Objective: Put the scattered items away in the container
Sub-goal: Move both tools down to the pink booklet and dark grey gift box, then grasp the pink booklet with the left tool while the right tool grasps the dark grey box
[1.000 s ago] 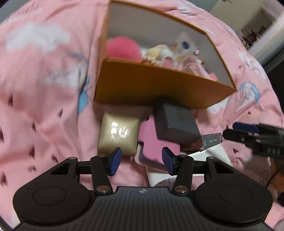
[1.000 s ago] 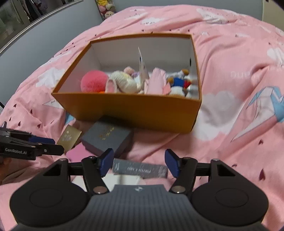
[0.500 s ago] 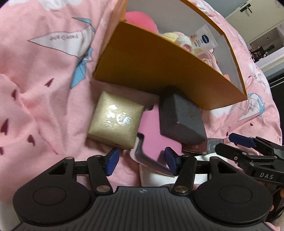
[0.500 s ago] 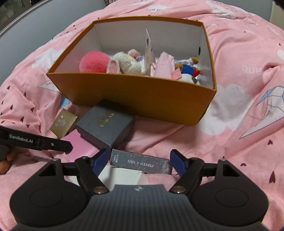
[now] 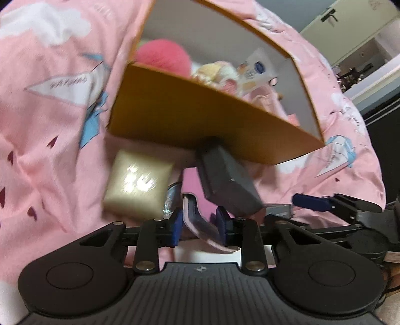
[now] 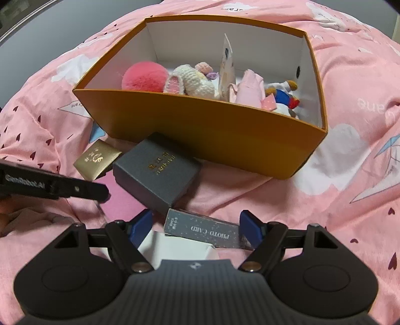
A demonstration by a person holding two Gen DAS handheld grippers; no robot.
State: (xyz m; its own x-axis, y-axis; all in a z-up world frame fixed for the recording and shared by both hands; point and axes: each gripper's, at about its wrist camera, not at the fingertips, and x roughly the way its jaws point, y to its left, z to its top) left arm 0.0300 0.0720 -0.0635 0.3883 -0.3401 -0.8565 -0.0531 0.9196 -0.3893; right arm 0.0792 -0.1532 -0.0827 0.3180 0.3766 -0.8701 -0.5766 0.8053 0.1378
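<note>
I am closing my left tool (image 5: 197, 226) around the raised edge of a pink case (image 5: 197, 225) lying before the orange box (image 6: 200, 130) on the bed (image 6: 350, 175). My right tool (image 6: 196, 226) is hanging open, straddling the photo card box (image 6: 202, 228), its long axis running jaw to jaw.

Whole scene sits on a bed with a pink duvet cover (image 6: 350, 75) printed with white clouds, paper cranes and little dark hearts. Grey wall (image 6: 75, 15) behind, cream cabinet doors (image 5: 350, 30) off to one side.
</note>
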